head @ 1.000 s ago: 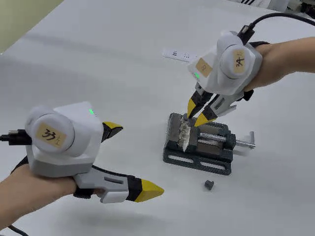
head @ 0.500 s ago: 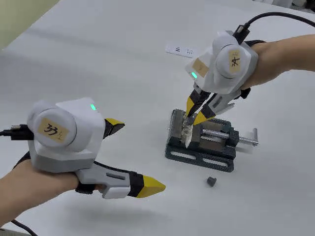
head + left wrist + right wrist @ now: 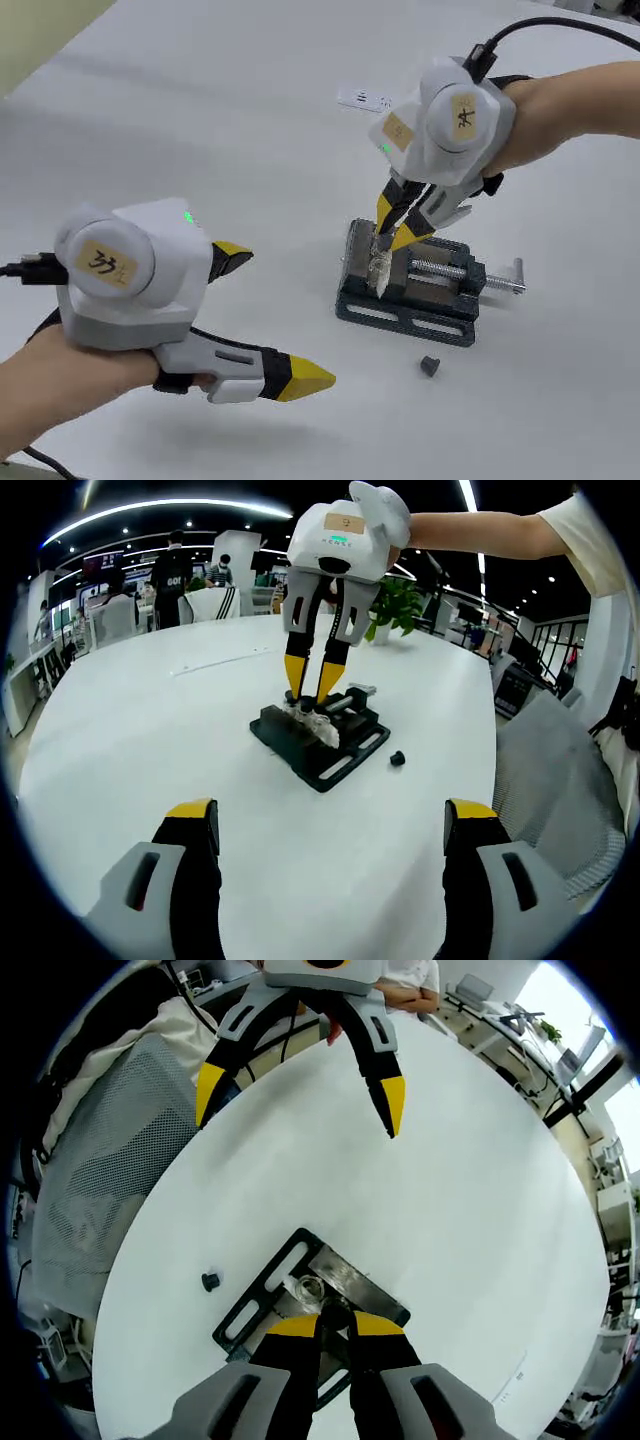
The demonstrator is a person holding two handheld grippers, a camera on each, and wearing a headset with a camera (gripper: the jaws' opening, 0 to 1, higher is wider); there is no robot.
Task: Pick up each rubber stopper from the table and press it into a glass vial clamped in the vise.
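Observation:
A black vise (image 3: 440, 300) stands on the white table and clamps clear glass vials (image 3: 378, 270). My right gripper (image 3: 394, 228) points down over the vials, its jaws nearly together on a dark rubber stopper (image 3: 306, 693) right at a vial mouth. In the right gripper view the yellow tips (image 3: 335, 1322) sit close over the vise (image 3: 262, 1305) and a vial (image 3: 312, 1287). A second stopper (image 3: 430, 366) lies loose on the table in front of the vise. My left gripper (image 3: 271, 318) hovers at the near left, open and holding nothing, well away from the vise (image 3: 325, 760).
A flat white strip (image 3: 365, 99) lies on the table behind the vise. The vise's screw handle (image 3: 505, 285) sticks out to the right. Office chairs (image 3: 560, 780) stand beside the round table, and people are at desks in the background.
My right gripper has stayed over the vise, moving only slightly left and more upright above the vials. The left gripper has hardly moved.

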